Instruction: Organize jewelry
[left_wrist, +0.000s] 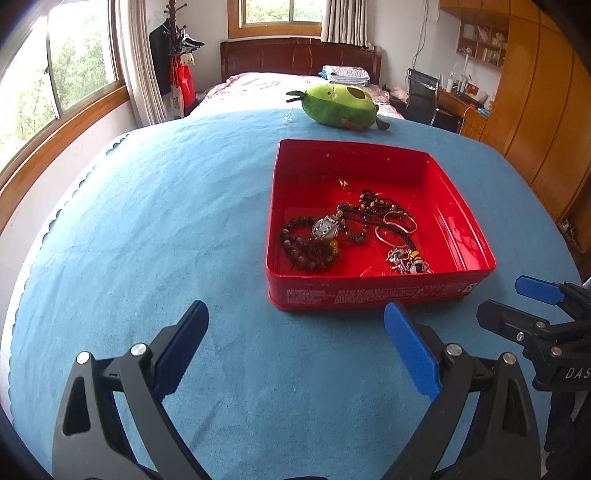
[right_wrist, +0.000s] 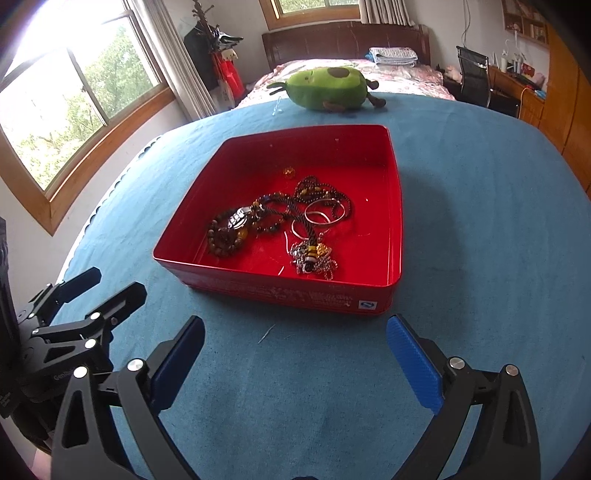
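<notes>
Right wrist view shows the red tin (right_wrist: 394, 221) of jewelry (right_wrist: 280, 221) straight ahead of the right gripper (right_wrist: 295, 363), both grippers' fingers spread and empty, the left gripper (left_wrist: 295, 349) off to its left.

This is a home bedroom: behind the blue-covered table (left_wrist: 184, 229) stands a bed (left_wrist: 266, 88) with wooden headboard (left_wrist: 295, 55); right of the bed, a desk (left_wrist: 458, 99) and wardrobe (left_wrist: 543, 110).

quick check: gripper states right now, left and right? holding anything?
Left gripper: open, empty, above the blue cloth short of the red tin.
Right gripper: open, empty, also short of the tin.
</notes>
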